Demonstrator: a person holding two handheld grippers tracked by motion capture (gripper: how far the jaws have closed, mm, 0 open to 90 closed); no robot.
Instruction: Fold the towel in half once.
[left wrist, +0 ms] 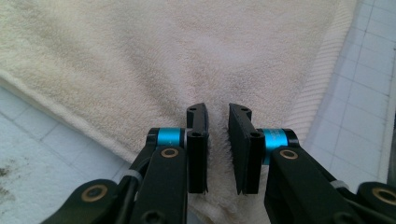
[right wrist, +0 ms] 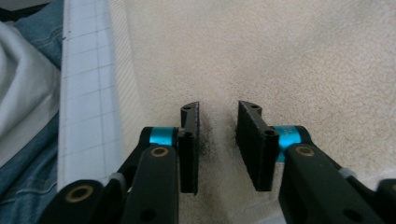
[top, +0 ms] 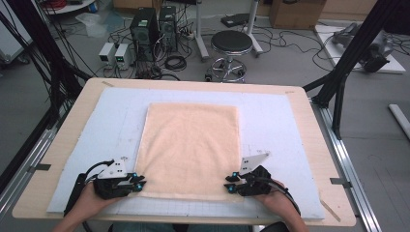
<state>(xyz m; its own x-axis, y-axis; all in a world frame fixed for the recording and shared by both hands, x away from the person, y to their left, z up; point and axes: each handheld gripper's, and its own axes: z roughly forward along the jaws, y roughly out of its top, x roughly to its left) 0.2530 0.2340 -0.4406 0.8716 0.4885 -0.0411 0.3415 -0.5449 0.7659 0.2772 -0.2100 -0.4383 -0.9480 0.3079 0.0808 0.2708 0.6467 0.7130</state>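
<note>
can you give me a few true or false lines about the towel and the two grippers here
1. The towel lies spread flat on the pale gridded mat. True.
2. The left gripper is at the towel's far edge. False: it is at the near left corner.
3. The right gripper is at the near right corner. True.
4. The towel is dark blue. False: it is pale peach.
5. A stool stands beyond the table. True.

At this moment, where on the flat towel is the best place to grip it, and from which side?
Probably the towel's two near corners, approached from the person's side. It lies flat and square on the mat, so only its edges give the fingers something to pinch. The left gripper and right gripper already sit at those corners, pile between their fingers.
</note>
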